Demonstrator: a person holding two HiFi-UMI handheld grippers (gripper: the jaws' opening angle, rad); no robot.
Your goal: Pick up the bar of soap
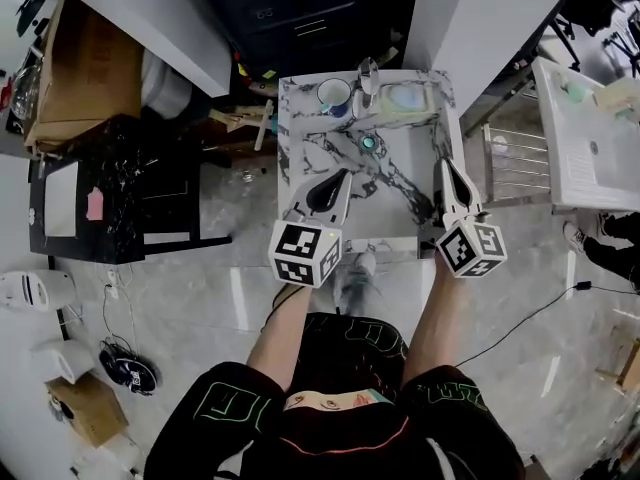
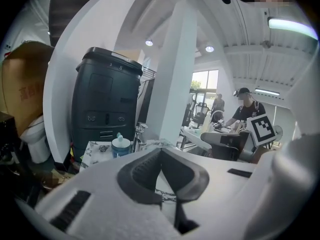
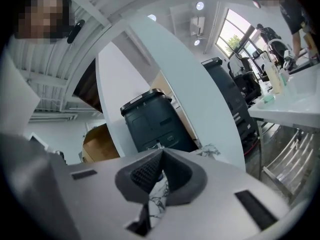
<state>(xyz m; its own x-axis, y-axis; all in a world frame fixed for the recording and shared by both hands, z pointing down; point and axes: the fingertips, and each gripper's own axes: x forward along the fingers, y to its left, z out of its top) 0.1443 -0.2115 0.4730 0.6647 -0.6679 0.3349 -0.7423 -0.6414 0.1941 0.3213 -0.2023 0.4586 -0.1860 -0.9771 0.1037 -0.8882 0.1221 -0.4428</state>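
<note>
A pale bar of soap (image 1: pixel 406 98) lies in a light green dish at the far right corner of the marble washstand (image 1: pixel 400 208). A blue-and-white cup (image 1: pixel 334 95) and a chrome tap (image 1: pixel 367 76) stand to its left. In the left gripper view the cup (image 2: pixel 121 146) and tap (image 2: pixel 139 132) show beyond the jaws; the soap is hidden there. My left gripper (image 1: pixel 343 174) hovers over the stand's near left part, shut and empty. Over the stand's right edge is my right gripper (image 1: pixel 443 164), also shut on nothing. Both are well short of the soap.
A teal drain plug (image 1: pixel 368 143) sits mid-stand. A dark bin (image 2: pixel 107 104) stands behind the stand between white columns. A black cabinet (image 1: pixel 120 193) and cardboard box (image 1: pixel 85 68) are at left; a metal rack (image 1: pixel 515 163) and white basin (image 1: pixel 585 138) at right. A person (image 2: pixel 245 111) sits far off.
</note>
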